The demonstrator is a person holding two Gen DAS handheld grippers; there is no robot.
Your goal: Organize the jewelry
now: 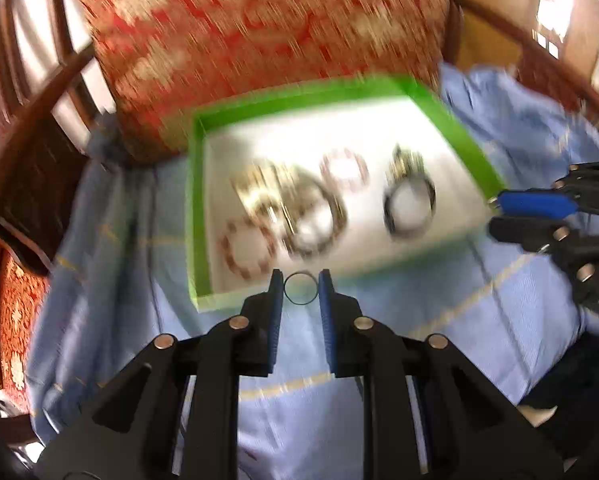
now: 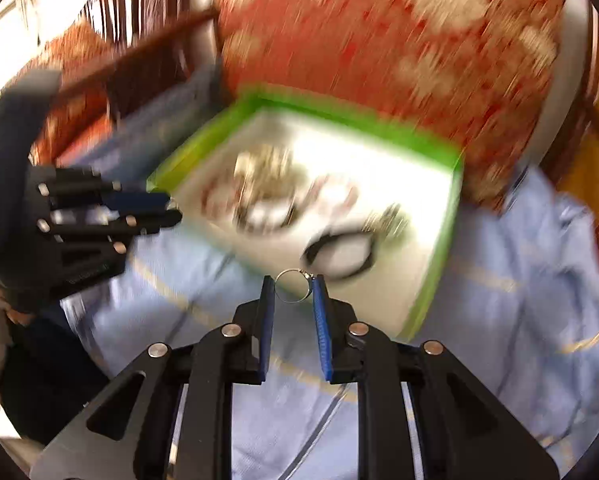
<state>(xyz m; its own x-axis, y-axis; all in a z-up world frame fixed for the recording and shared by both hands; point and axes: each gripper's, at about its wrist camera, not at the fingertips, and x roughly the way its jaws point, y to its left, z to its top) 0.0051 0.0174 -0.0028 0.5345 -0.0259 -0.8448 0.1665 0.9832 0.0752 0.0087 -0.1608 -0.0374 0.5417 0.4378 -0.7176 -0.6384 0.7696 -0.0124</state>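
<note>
1. We hold a small thing in each claw. The left gripper point(image 1: 301, 286) is pinched narrow on a thin dark ring point(image 1: 300, 289), caught edge to edge between the tips of its blue pads point(image 1: 276, 300). The right gripper point(image 2: 294, 286) is pinched narrow on a silver ring point(image 2: 293, 285) that has a tiny knob on its rim, beside the right-hand pad.

2. The step in hand, as we judge it, is carrying both rings clear of the green tray point(image 1: 197, 208) to wherever they belong. We cannot see that place in either view.

3. To do it well we keep the squeeze steady. Each ring sits at the very tips, held only across its width, so a jolt or a twist could flick it out. We move smoothly and keep the pads level with each other.

4. We keep the two claws well apart in the air; each shows at the edge of the other's view, so they are near enough to knock.

5. The tray lies ahead of and below both claws, on a blue cloth point(image 1: 111, 248) in front of a red patterned cushion point(image 1: 259, 32). On its white floor lie a tangle of gold pieces point(image 1: 259, 192), beaded bracelets point(image 1: 245, 252) and a dark bangle point(image 1: 409, 210), all blurred.

6. Each held ring is in front of the tray's near rim in its own view, not touching it.
</note>
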